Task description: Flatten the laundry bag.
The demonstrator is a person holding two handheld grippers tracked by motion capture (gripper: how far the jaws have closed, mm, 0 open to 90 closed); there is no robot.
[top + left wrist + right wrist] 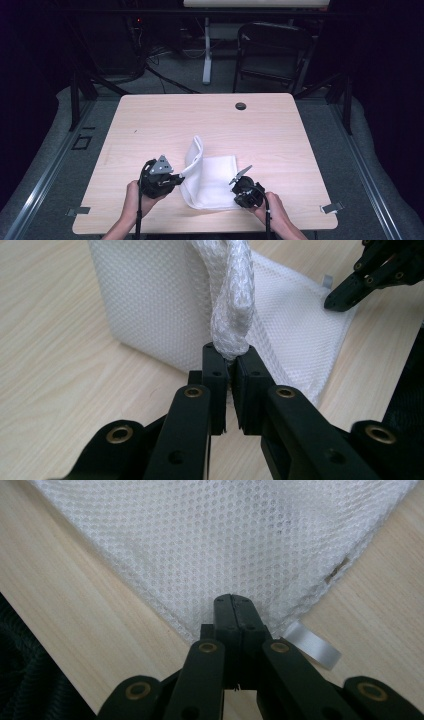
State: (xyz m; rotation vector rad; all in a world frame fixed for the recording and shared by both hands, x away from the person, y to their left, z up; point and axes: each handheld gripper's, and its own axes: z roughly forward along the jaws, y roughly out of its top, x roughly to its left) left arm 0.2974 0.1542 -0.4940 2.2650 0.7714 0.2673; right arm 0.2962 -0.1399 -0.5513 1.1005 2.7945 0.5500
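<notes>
**Both claws clamped on the white mesh cloth**

Your forearms enter at the near edge of the bench (150, 115). Your left hand (134, 196) carries the left claw (176, 177); your right hand (272, 209) carries the right claw (239, 186).

The white mesh cloth (212, 182) lies at the near middle of the bench, between the two claws.

Left claw: in the left gripper view the jaws stand almost closed on a bunched, rope-like fold of the cloth (232, 305). The fold rises away from the jaw tips, and the rest of the cloth spreads flat on the bench behind it. The right claw (350, 292) shows at the upper right of that view, at the far edge of the cloth.

Right claw: in the right gripper view the jaws (232, 611) are fully closed on a corner of the cloth (220, 540), which lies flat. A small grey tag (312, 650) sticks out from the cloth edge just beside the jaws.

Beyond the cloth, a dark round grommet (241, 106) sits near the far edge of the bench. A dark chair (272, 52) stands on the floor behind it.
</notes>
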